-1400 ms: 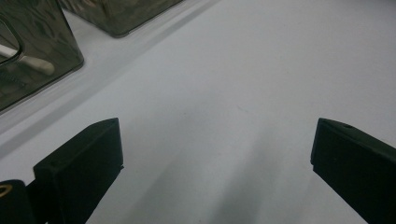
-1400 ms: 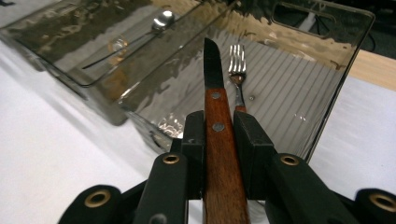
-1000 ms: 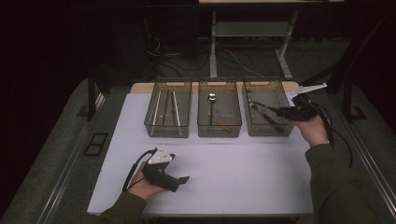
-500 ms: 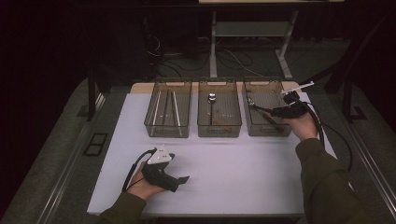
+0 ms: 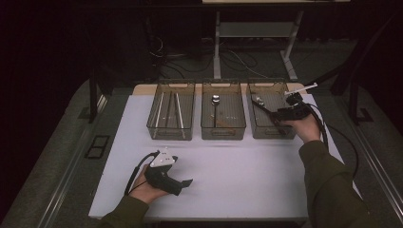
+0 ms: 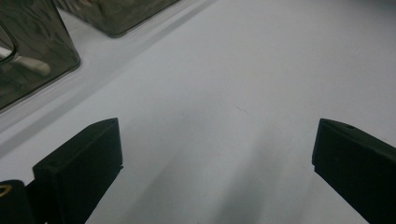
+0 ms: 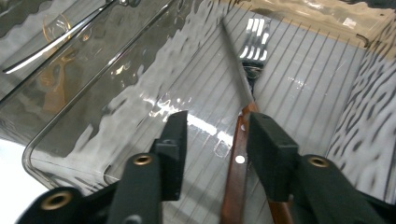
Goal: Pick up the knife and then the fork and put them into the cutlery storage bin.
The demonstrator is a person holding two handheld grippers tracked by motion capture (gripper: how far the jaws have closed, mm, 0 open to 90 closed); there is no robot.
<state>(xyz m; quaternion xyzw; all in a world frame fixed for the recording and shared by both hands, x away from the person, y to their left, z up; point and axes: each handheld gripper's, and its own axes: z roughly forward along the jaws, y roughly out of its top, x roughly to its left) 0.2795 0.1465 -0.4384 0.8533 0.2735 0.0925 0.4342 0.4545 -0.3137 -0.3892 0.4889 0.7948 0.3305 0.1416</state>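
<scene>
My left gripper (image 5: 183, 183) lies low on the white table (image 5: 247, 180), its jaws wide apart with nothing between them. My right hand (image 5: 304, 127) reaches into the right bin (image 5: 270, 134). The right gripper (image 7: 215, 135) has just been opening; the wood-handled fork (image 7: 243, 140) lies loose between its jaws.

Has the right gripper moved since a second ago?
Yes. The right gripper has shifted leftward, deeper over the right bin; its jaws have just been opening, the wooden-handled fork lying between them.
</scene>
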